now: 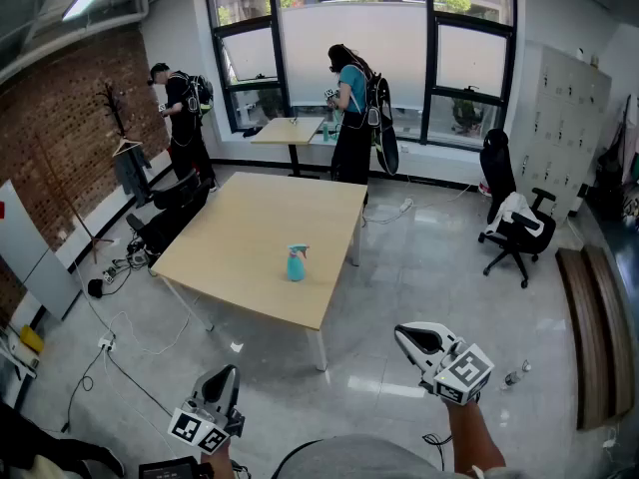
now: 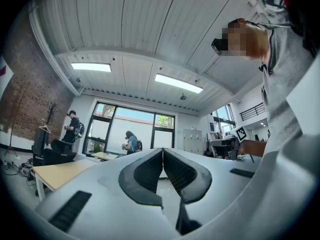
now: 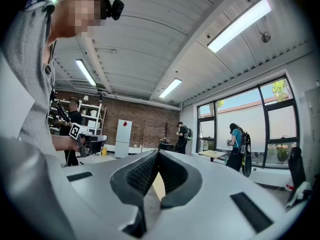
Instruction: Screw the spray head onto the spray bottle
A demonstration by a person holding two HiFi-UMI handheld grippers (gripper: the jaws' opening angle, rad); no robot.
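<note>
White plastic with a marker cube, the left gripper [image 1: 228, 375] sits at the bottom of the frame, left of centre, its jaws pressed together with nothing between them. At centre frame, the teal spray bottle [image 1: 297, 265] stands upright on the pale wooden table [image 1: 240, 233], spray head [image 1: 298, 250] on top, well apart from both grippers. At lower right, the right gripper [image 1: 403, 336] is likewise closed and empty.

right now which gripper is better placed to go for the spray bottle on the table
Right, marginally. The right gripper reaches further toward the table and angles at the spray bottle; the left gripper sits back by the body. Both are shut, empty and well short.
</note>
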